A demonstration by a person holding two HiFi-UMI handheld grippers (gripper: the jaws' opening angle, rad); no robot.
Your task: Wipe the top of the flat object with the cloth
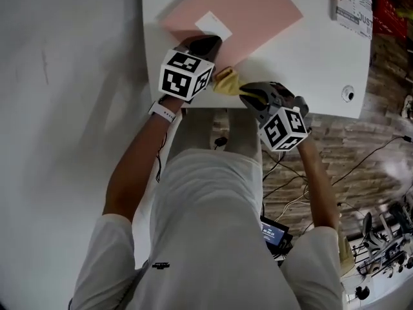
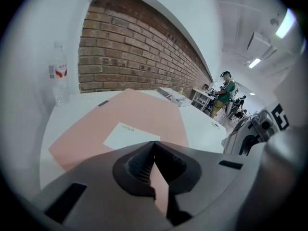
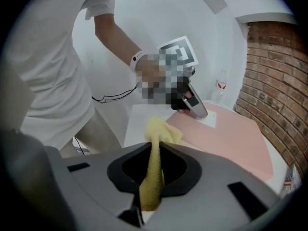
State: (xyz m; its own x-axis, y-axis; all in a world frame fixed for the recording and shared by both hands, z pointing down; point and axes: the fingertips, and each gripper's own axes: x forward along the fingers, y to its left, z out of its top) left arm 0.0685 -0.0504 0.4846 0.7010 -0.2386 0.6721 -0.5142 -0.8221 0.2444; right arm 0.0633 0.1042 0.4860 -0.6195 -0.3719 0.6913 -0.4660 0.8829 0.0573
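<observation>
Flat object (image 1: 251,15), far corner cut off, pinched in left gripper (image 2: 154,147) fingers; right gripper (image 3: 155,147) fingers clamp cloth (image 3: 163,129).

Lab: brick wall (image 2: 139,57), loose cables (image 1: 288,187)

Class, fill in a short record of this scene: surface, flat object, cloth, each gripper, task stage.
Surface: white table
Flat object: pink sheet with a white label, lying on the table
Cloth: yellow cloth, at the sheet's near edge
Left gripper: shut on the sheet's near corner
Right gripper: shut on the cloth
Task stage: cloth not yet out on the sheet's top
</observation>
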